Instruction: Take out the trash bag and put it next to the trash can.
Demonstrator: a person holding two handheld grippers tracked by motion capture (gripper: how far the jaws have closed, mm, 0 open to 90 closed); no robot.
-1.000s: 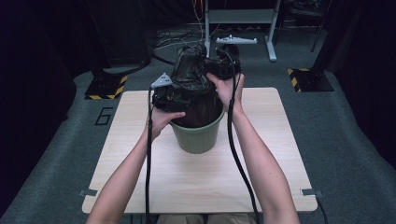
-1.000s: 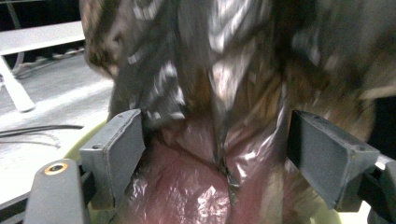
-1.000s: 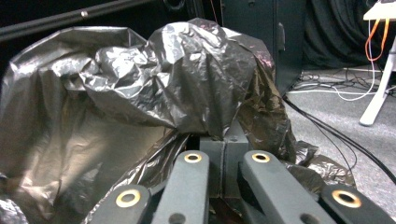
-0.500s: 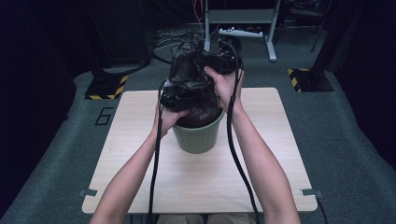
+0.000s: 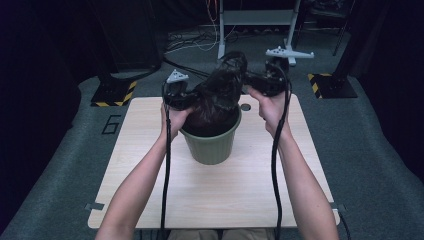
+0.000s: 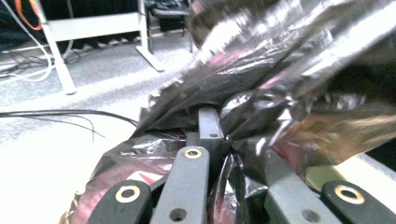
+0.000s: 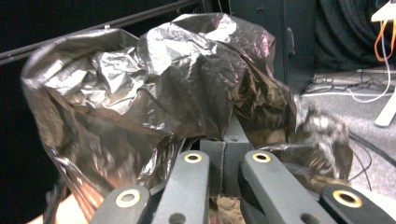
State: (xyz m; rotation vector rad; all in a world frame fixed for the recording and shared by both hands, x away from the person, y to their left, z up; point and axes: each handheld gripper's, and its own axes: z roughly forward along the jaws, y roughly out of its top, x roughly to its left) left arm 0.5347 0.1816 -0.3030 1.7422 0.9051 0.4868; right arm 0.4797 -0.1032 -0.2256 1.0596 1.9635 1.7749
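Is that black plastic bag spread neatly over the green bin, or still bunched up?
Bunched up. The black bag is a crumpled wad above the green bin, pinched by the left gripper and right gripper.

A crumpled black plastic bag (image 5: 220,92), glossy and creased, rises in a bunch out of the green bin (image 5: 212,145) standing upright at the table's centre; its lower part sits inside the bin's round mouth

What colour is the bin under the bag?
Olive green, best seen in the high view: the bin stands on the pale wooden table.
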